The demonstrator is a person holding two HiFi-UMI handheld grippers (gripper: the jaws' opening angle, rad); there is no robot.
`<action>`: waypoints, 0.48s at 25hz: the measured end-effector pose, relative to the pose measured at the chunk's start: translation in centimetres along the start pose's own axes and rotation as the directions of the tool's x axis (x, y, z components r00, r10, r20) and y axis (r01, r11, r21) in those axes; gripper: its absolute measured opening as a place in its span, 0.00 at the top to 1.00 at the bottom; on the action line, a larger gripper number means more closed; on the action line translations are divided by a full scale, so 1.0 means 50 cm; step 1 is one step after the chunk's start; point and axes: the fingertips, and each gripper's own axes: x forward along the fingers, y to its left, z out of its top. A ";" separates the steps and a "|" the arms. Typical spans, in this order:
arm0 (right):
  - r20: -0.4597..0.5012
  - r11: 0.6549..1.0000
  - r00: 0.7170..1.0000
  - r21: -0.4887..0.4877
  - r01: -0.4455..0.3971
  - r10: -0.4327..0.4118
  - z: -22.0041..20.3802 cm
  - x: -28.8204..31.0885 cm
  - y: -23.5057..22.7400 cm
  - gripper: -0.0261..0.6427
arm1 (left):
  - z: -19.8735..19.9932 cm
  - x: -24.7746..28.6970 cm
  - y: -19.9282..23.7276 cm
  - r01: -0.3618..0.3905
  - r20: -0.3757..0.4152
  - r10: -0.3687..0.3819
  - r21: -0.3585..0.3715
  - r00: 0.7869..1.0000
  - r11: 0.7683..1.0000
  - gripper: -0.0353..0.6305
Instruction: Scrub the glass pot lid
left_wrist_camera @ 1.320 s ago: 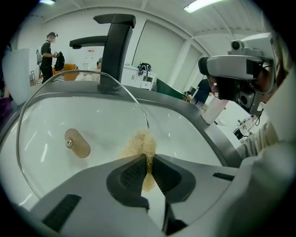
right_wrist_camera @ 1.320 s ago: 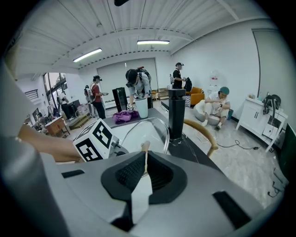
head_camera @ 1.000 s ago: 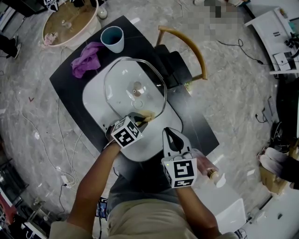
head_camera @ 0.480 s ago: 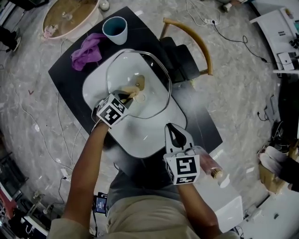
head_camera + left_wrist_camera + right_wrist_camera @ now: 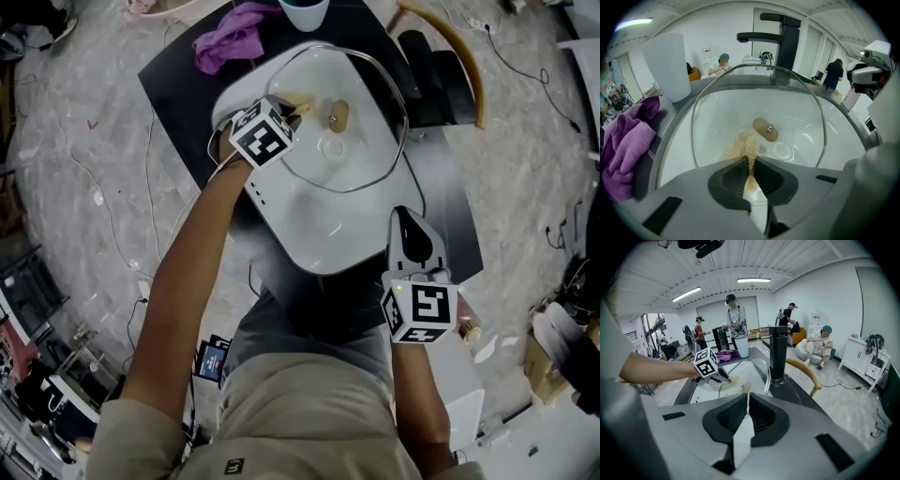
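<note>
A tan pad (image 5: 739, 146) is pinched in the left gripper (image 5: 751, 160) and pressed against the lid (image 5: 801, 110) just ahead of the jaws — its knob (image 5: 765, 129) sits beyond the tips. The lid is seen lying in the sink (image 5: 319, 239). The right gripper (image 5: 746, 398) is closed on nothing — the lid is well ahead of it.

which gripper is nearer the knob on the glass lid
Left. The left gripper is over the glass lid, right beside the knob, shut on a tan scrub pad. The right gripper is well outside the lid's rim, toward the person, shut and empty.
</note>
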 end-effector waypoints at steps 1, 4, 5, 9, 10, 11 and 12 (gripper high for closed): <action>0.003 1.000 1.000 0.000 0.000 0.000 0.005 -0.002 0.002 0.92 | 0.001 -0.007 0.000 -0.002 0.000 0.002 0.002 1.000 1.000 0.88; 0.019 1.000 1.000 -0.004 -0.003 0.003 0.025 -0.011 0.012 0.92 | 0.008 -0.032 0.000 -0.005 0.004 0.005 0.008 1.000 1.000 0.88; 0.025 1.000 1.000 -0.007 -0.004 0.005 0.033 -0.014 0.016 0.92 | 0.012 -0.042 0.001 -0.006 0.007 0.006 0.012 1.000 1.000 0.88; 0.055 1.000 0.998 -0.018 -0.006 0.007 0.070 -0.027 0.026 0.92 | 0.027 -0.091 0.002 -0.007 0.019 0.007 0.006 1.000 1.000 0.88; 0.063 1.000 0.998 -0.021 -0.005 0.007 0.080 -0.033 0.027 0.92 | 0.033 -0.107 0.002 -0.008 0.026 0.008 0.009 1.000 1.000 0.88; 0.071 1.000 0.997 -0.024 -0.004 0.006 0.092 -0.040 0.029 0.92 | 0.042 -0.123 0.001 -0.012 0.036 0.011 0.016 0.999 1.000 0.88; 0.081 1.000 0.997 -0.030 -0.003 0.006 0.105 -0.047 0.030 0.92 | 0.051 -0.142 0.002 -0.018 0.047 0.017 0.025 0.999 1.000 0.88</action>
